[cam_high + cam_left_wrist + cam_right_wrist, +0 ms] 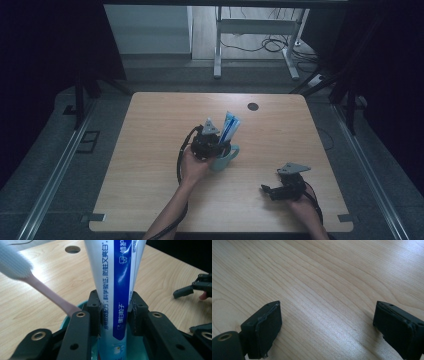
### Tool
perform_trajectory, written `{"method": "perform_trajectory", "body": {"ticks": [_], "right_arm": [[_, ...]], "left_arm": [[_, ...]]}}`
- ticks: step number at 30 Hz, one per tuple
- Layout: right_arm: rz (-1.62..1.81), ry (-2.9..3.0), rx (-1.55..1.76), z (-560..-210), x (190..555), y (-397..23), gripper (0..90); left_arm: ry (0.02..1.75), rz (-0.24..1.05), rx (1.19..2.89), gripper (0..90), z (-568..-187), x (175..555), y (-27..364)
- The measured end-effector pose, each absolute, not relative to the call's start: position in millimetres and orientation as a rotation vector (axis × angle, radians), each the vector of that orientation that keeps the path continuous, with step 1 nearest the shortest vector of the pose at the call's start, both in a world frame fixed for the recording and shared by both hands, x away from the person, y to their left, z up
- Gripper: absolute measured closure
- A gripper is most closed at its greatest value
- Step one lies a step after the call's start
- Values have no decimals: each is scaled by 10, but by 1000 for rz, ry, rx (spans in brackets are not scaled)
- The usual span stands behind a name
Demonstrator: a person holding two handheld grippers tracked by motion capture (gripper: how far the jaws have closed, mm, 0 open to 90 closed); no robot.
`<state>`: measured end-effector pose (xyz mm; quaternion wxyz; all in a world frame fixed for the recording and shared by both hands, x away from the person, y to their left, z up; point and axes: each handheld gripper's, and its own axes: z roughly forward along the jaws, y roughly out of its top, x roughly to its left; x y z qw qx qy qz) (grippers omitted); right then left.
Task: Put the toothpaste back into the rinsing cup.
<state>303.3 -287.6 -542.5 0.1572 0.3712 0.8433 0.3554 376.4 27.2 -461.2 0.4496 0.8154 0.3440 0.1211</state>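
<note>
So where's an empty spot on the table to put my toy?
The table is bare left of the teal cup, and along the far edge beside the round hole. It's crowded mid-table, where the left tool grips the toothpaste tube, and near the right tool.

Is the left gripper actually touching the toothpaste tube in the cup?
Touching. The left gripper view shows the left gripper with both jaws pressed against the sides of the toothpaste tube, which stands in the teal cup.
</note>
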Motion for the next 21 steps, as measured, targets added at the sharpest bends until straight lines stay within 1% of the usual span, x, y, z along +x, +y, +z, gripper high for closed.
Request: {"method": "perform_trajectory", "body": {"ticks": [11,16,21], "right_arm": [[1019,2412,1062,-5426,3033,-2875,84],[1017,2413,1061,-5425,3033,-2875,84],[1018,2413,1061,-5426,3033,-2875,84]], "left_arm": [[851,266,1996,644,-4627,3758,311],[849,259,1996,542,-4628,3762,333],[838,251,1995,475,-4648,3759,351]]}}
